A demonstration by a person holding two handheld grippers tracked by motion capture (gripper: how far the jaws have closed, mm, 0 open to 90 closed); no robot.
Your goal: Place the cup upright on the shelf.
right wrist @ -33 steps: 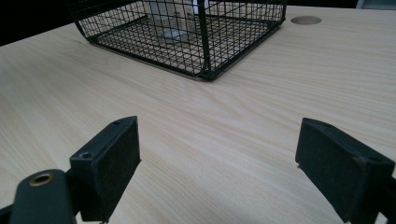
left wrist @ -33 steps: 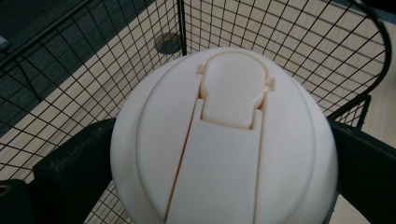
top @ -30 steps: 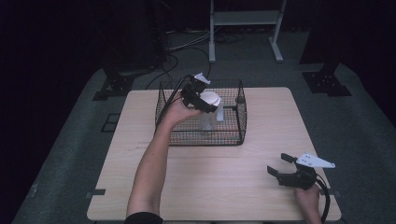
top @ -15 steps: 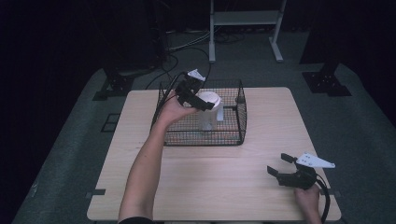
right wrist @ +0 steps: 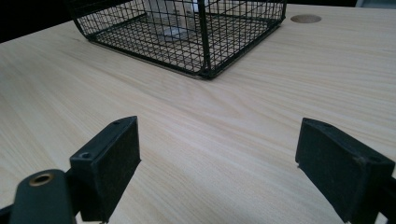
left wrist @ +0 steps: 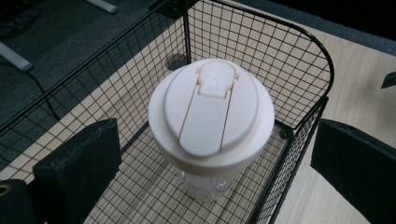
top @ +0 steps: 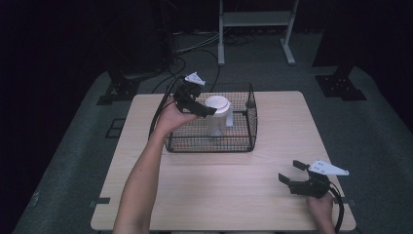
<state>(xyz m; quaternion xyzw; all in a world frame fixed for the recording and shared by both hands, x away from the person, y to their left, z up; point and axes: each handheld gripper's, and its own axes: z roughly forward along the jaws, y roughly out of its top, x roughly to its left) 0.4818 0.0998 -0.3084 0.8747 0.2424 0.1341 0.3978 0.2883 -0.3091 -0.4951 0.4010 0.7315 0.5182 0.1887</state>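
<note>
Left gripper (left wrist: 210, 154) gaping wide above one cup (left wrist: 211, 116), showing flip lid; right gripper (top: 298, 176) gaping, holding nothing; one basket (top: 243, 146).

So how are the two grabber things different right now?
The left gripper is raised over the wire basket, right by the white lidded cup standing inside it; the right gripper sits low near the bare wooden table, far from the basket. The left one's jaws stand either side of the cup; the right one's have nothing between them. Both are black and wide open.
</note>
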